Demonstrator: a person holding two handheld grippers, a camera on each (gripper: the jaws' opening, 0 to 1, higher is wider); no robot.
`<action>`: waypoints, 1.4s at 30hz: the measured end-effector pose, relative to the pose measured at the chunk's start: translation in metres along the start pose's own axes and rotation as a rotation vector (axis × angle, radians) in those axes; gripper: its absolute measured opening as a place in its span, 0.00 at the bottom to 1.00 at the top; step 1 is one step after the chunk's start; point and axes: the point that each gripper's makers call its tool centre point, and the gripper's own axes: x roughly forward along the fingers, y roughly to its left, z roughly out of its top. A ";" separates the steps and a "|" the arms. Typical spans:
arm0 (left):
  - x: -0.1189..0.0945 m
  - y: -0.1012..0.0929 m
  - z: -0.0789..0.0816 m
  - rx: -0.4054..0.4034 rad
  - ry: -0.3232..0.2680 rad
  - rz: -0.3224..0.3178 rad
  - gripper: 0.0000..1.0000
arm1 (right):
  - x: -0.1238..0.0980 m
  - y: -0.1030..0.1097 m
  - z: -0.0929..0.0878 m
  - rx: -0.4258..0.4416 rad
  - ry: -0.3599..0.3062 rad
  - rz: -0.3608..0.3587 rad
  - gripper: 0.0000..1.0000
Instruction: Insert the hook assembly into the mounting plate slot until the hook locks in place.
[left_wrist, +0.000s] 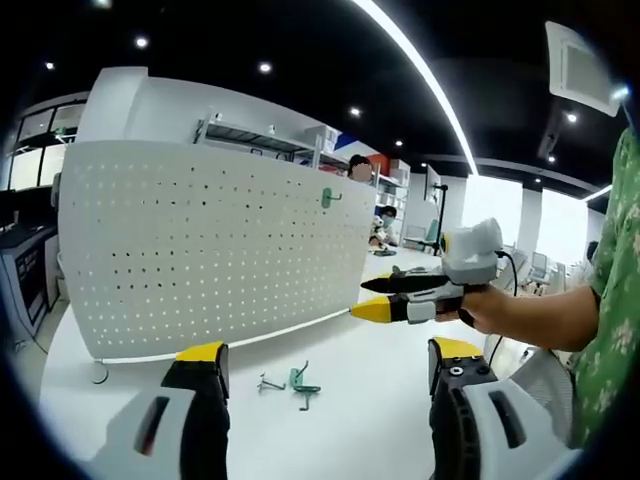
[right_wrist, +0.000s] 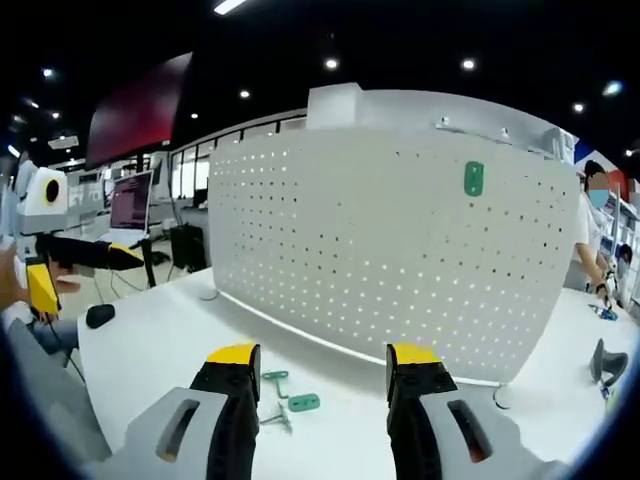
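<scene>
Green hook assy (right_wrist: 290, 401) on table (right_wrist: 150, 350), no legible txt.

Each view looked forward along its own jaws, low over the white table (left_wrist: 360, 400), near it. Both faced the upright pegboard (left_wrist: 210, 245) from opposite angles, sharing it and the green hooks (left_wrist: 300, 381) beneath.
</scene>
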 end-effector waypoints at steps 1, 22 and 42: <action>0.000 -0.001 0.000 0.000 0.001 -0.001 0.84 | 0.000 0.004 -0.003 -0.004 0.009 0.009 0.51; 0.003 -0.001 -0.007 -0.004 0.021 -0.006 0.83 | 0.015 0.015 -0.045 -0.077 0.134 0.091 0.44; 0.003 -0.001 -0.009 0.003 0.035 -0.002 0.83 | 0.042 0.033 -0.089 -0.128 0.271 0.204 0.28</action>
